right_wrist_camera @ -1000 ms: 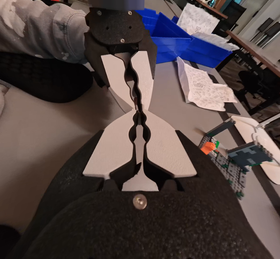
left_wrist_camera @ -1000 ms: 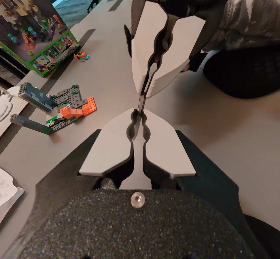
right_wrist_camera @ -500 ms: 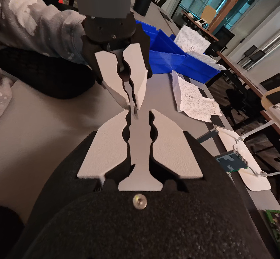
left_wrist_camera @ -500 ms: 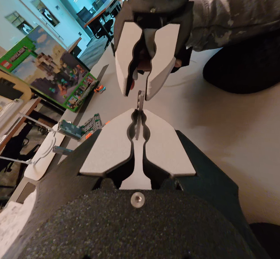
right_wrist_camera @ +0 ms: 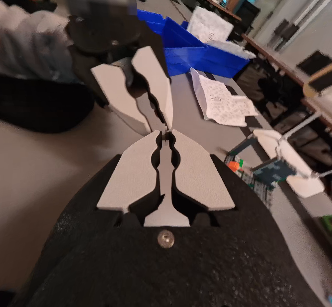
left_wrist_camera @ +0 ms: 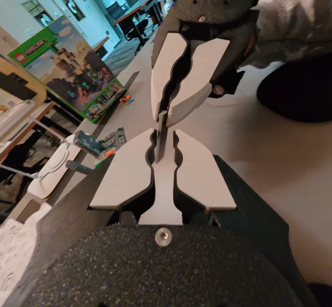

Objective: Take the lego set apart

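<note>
1. You are in the middle of passing a thin dark grey plate (left_wrist_camera: 162,140) between the two claws, held above the tabletop (left_wrist_camera: 251,163) and clear of it.
2. Your right claw (left_wrist_camera: 164,116) is clamped on the plate's far end; the left wrist view shows its white fingers (left_wrist_camera: 190,82) pinched together at the tips around the piece.
3. Your left claw (left_wrist_camera: 162,136) stands apart. The plate hangs in the gap between its fingers; it looks close to the left-hand one, but you cannot tell whether it touches.
4. The right wrist view is blurred, yet it agrees: the right claw (right_wrist_camera: 166,135) is closed on a small dark piece, and the other claw beyond it is spread.
5. The rest of the lego set (left_wrist_camera: 107,143) sits on the tabletop to the left, well apart from the claws, a grey base with green and orange bits and grey-blue pieces still attached. The box (left_wrist_camera: 71,75) stands behind it.
6. Judging from this, one plate is freed and most of the set remains assembled.
7. Next, you probably need to draw the plate clear of the left claw, put it down away from the model, then return for another piece.
8. Keep the grip firm; a thin plate held by one end could twist or slip.
</note>
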`<state>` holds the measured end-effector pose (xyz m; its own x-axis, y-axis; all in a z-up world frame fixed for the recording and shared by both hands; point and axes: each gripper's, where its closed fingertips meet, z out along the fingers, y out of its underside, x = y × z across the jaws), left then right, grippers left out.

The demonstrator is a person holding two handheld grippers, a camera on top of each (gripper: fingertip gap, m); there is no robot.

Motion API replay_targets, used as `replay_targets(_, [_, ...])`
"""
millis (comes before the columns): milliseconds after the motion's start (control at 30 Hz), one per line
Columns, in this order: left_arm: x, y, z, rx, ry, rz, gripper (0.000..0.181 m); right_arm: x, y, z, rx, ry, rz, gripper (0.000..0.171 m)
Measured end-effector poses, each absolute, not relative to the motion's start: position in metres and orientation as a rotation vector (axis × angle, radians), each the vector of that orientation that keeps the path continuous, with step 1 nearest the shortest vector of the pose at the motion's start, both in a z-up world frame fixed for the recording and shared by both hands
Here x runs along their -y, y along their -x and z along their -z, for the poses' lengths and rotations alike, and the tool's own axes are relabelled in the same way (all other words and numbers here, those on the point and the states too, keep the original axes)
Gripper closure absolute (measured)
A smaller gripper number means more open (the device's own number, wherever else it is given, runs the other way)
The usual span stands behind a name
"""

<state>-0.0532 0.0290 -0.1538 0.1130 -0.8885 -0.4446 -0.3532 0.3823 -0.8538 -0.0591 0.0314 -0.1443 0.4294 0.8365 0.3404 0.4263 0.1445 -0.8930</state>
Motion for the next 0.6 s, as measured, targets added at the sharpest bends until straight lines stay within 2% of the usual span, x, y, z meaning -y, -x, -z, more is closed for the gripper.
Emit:
replay_targets(100, [-0.042,0.054,0.152,-1.409,1.211,0.474,0.154,-0.044,0.058,0.138,0.982,1.583,-0.566,0.164])
replay_targets(200, [-0.052,0.054,0.151,-1.365,1.223,0.366,0.152,-0.051,0.058,0.13,0.774,1.649,-0.74,0.164])
replay_targets(400, [-0.064,0.054,0.151,-1.318,1.221,0.203,0.165,-0.058,0.058,0.136,0.611,1.757,-0.875,0.165])
replay_targets(533, [-0.062,0.053,0.154,-1.323,1.265,0.292,0.165,-0.056,0.058,0.137,0.634,1.756,-0.89,0.164])
replay_targets(600, [-0.054,0.05,0.155,-1.325,1.297,0.455,0.165,-0.051,0.059,0.129,0.715,1.687,-0.908,0.157])
